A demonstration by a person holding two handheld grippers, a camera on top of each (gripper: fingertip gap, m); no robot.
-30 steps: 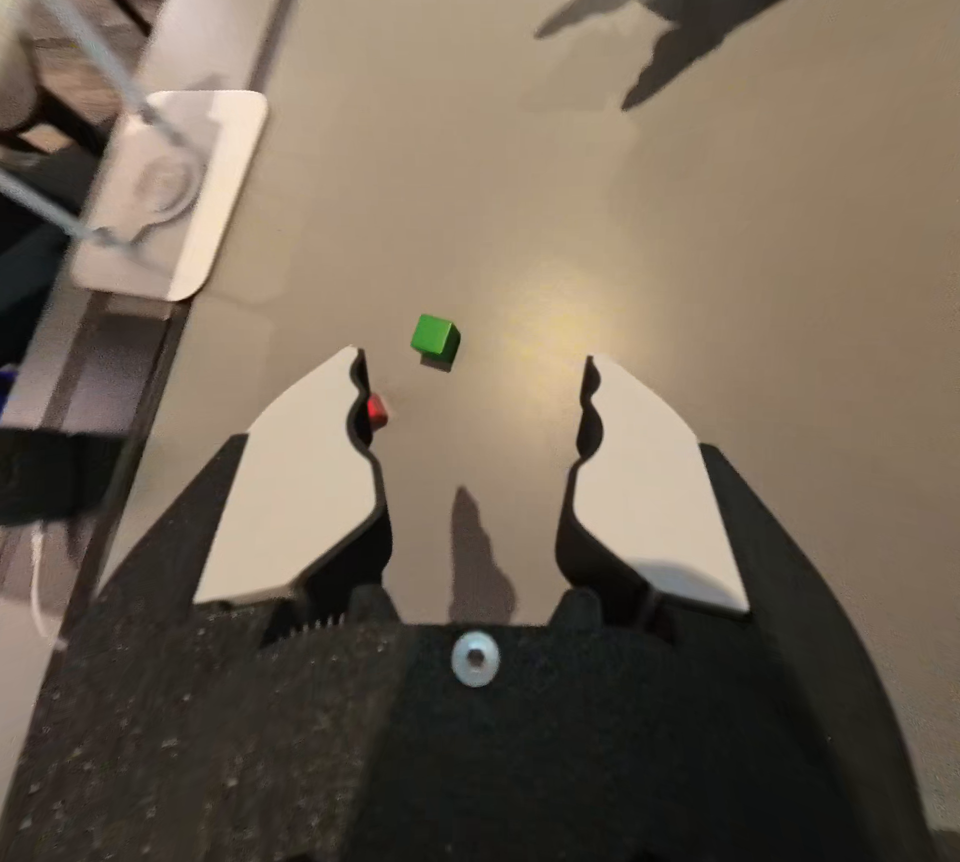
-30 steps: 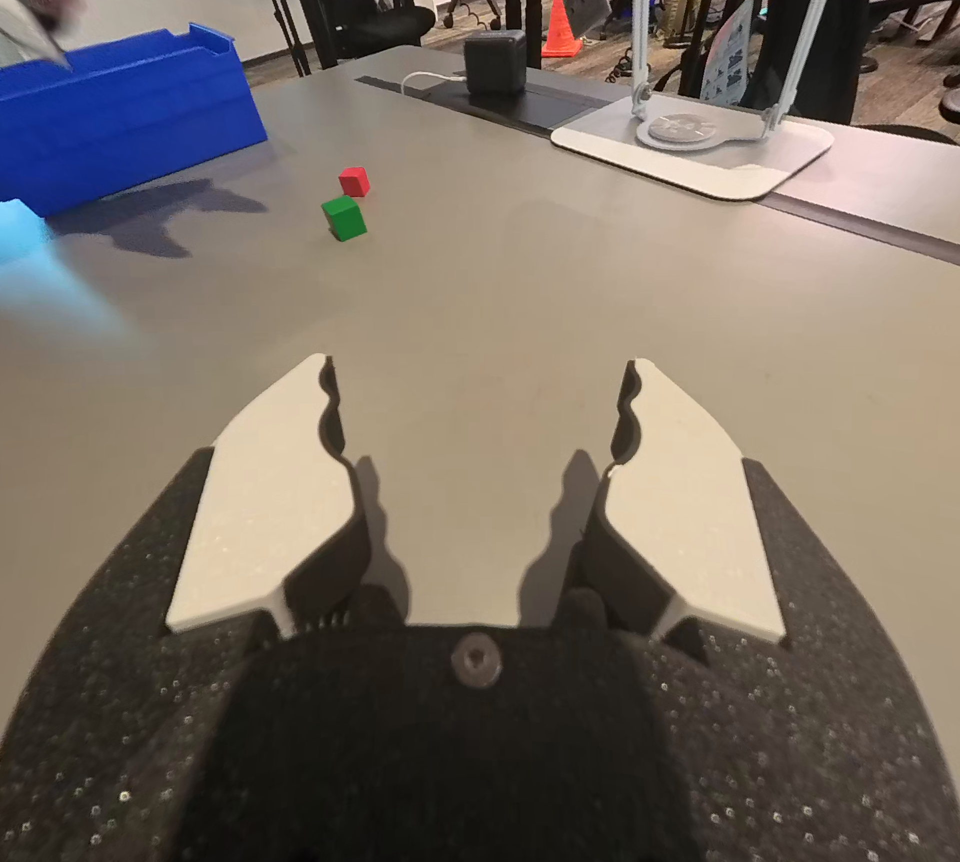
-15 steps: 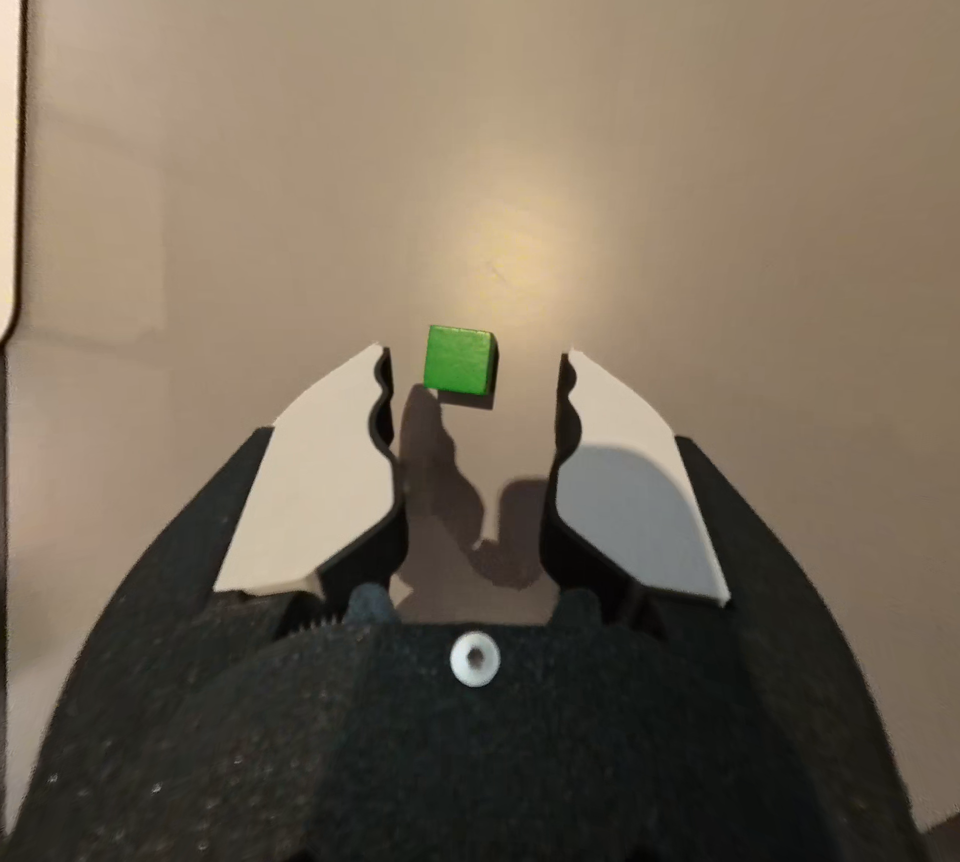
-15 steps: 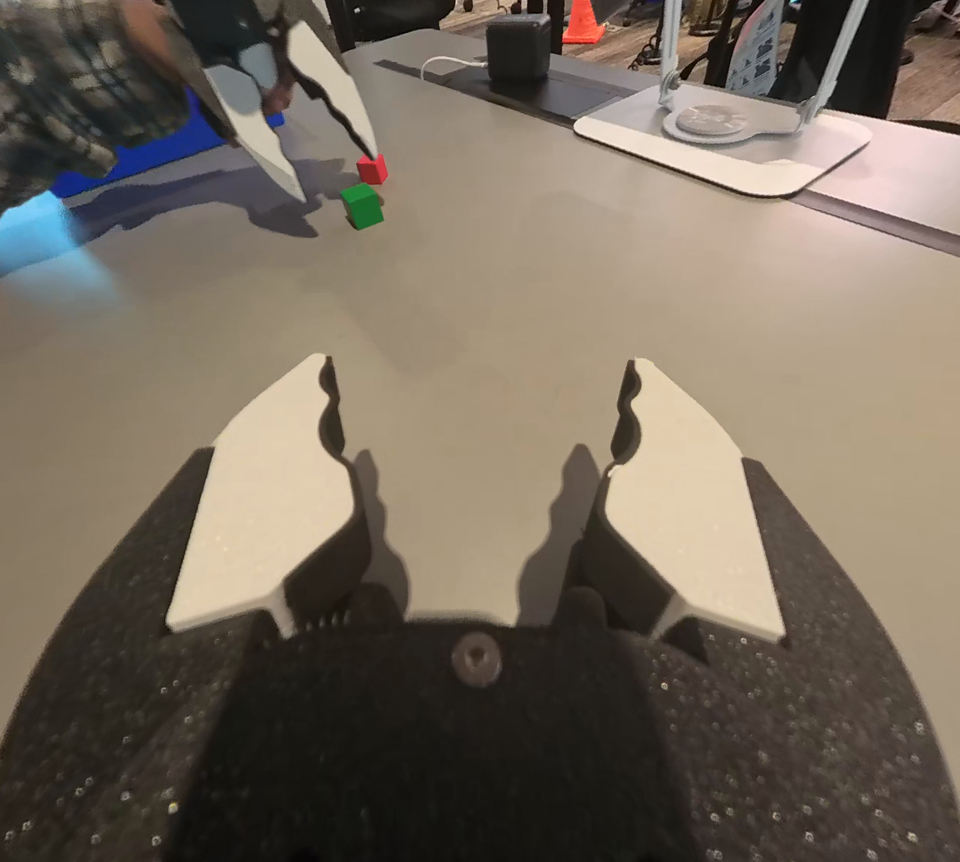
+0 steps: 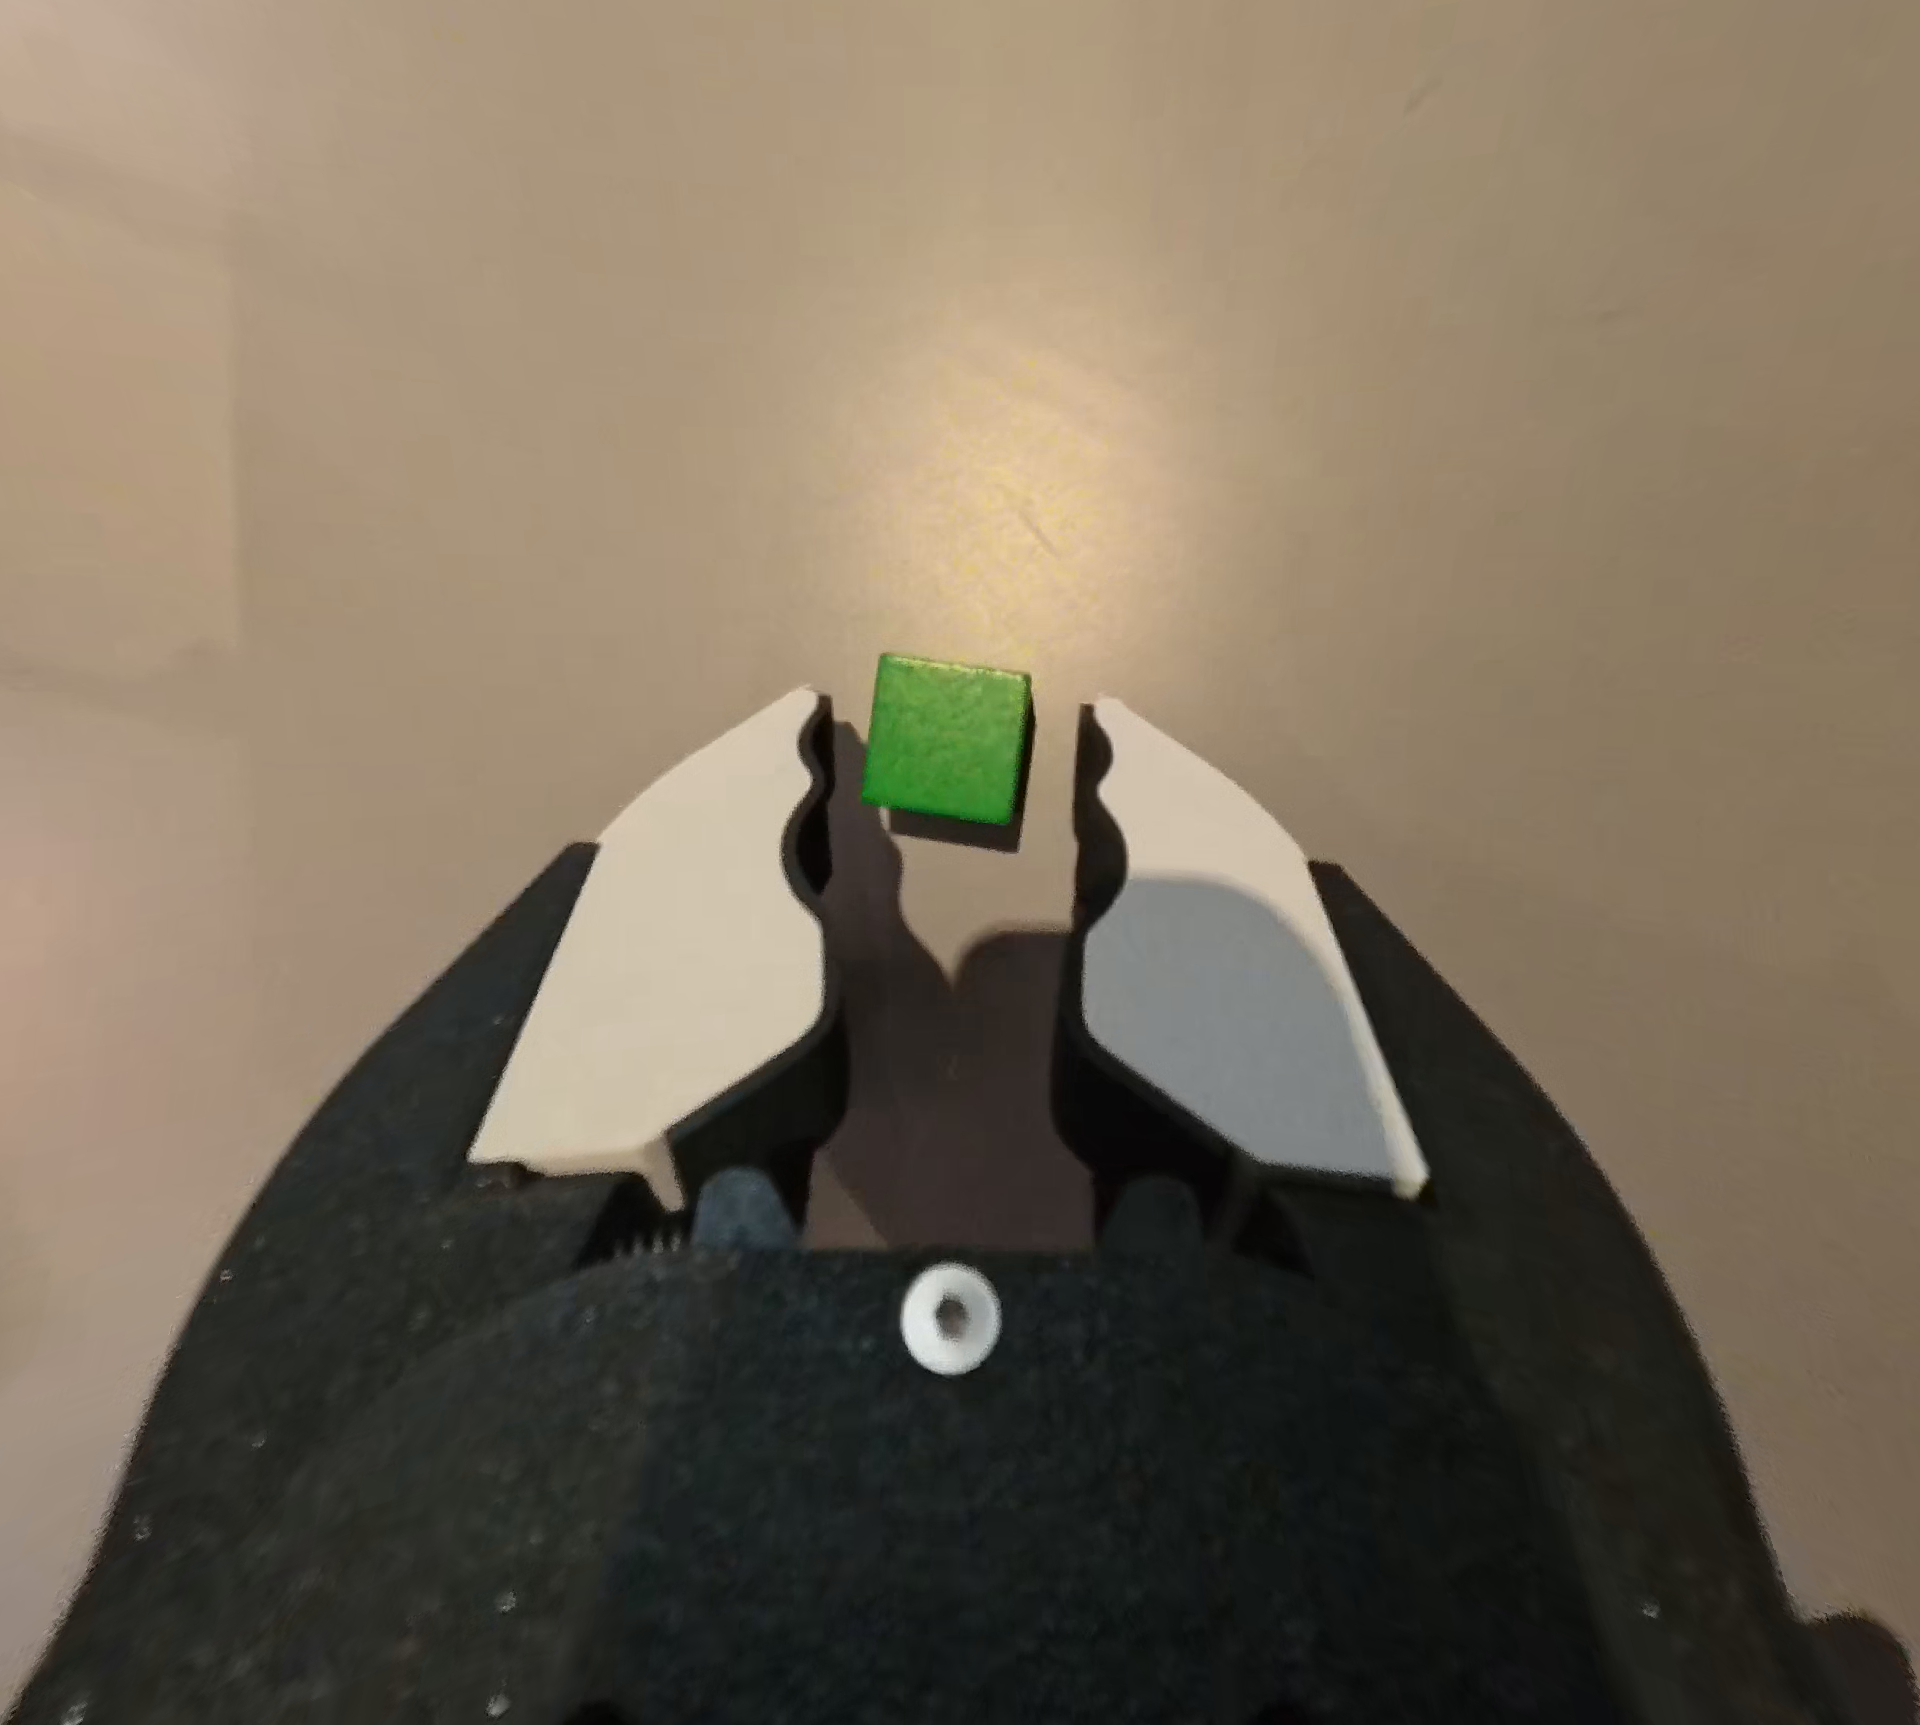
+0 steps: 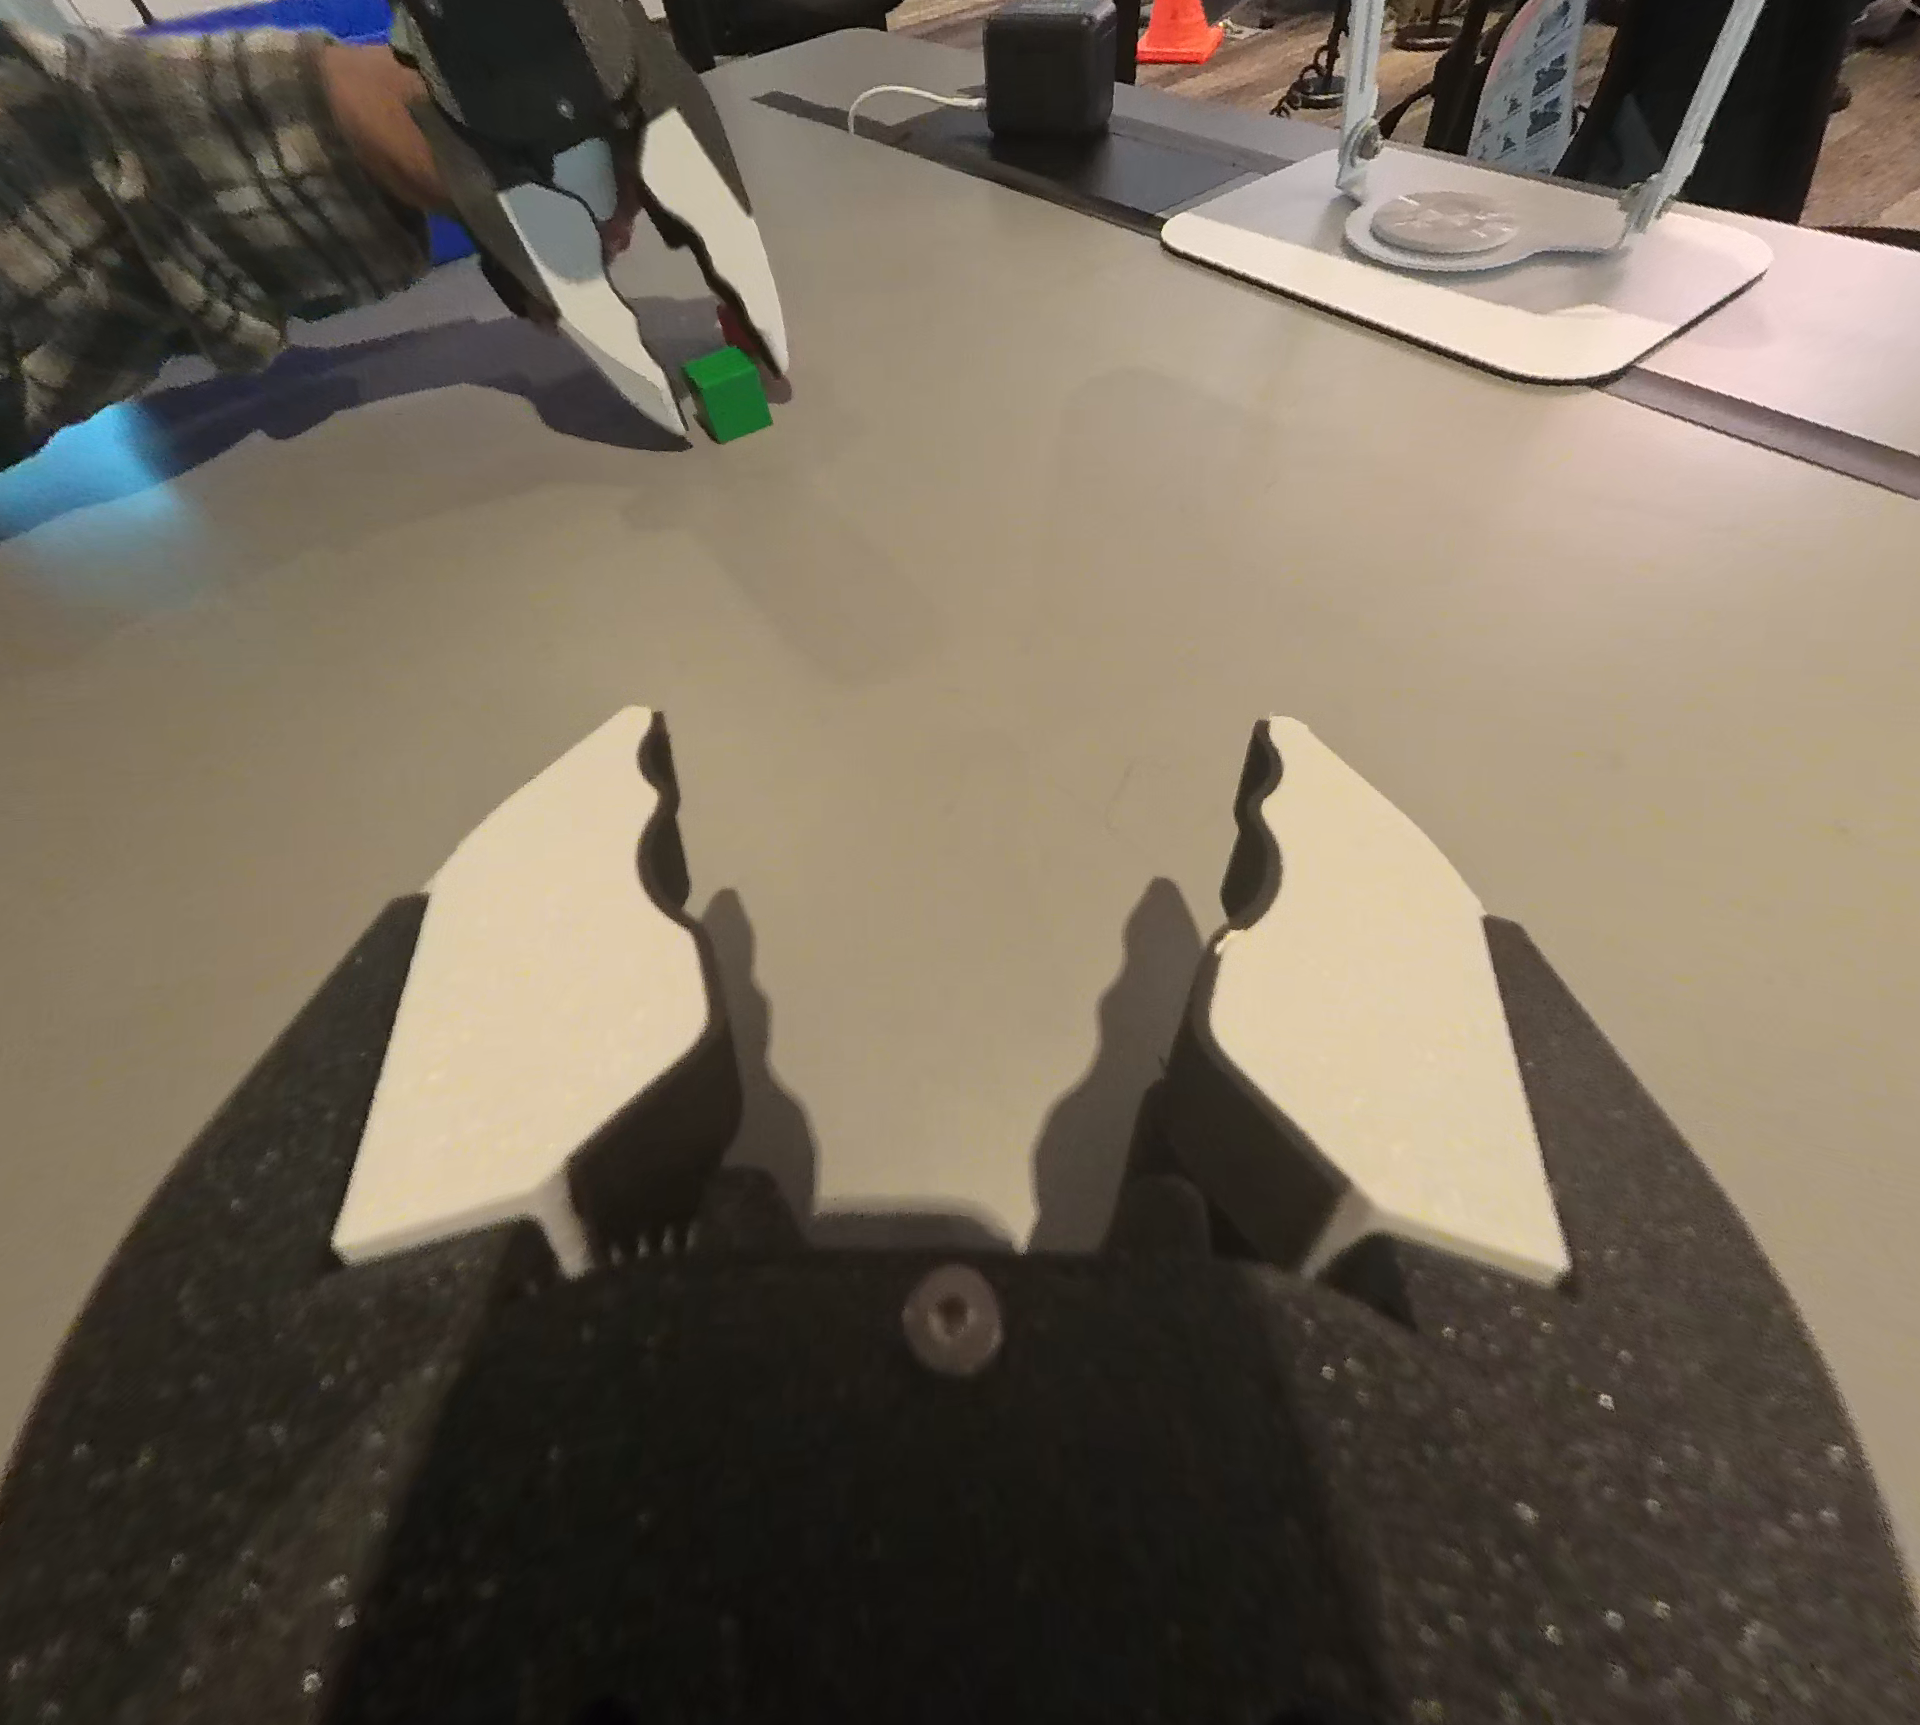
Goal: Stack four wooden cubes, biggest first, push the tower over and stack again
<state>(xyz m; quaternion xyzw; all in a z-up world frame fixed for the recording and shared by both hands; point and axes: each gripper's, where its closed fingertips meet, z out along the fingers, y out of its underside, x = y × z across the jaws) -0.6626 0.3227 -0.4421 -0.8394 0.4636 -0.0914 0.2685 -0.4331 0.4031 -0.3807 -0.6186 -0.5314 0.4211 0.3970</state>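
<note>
Left gripper (image 5: 951,725) descended since half a second earlier, jaws open astride green cube (image 5: 948,737).
Right gripper (image 6: 954,745) idled near, jaws open, empty. Cube sat on table (image 6: 1039,595); red cube (image 6: 734,321) just behind far finger. Risk: closing off-centre could twist green or nudge red.

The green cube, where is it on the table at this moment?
The green cube lies on the grey table, between the open fingers of the left gripper; the right wrist view shows a red cube just behind it.
</note>
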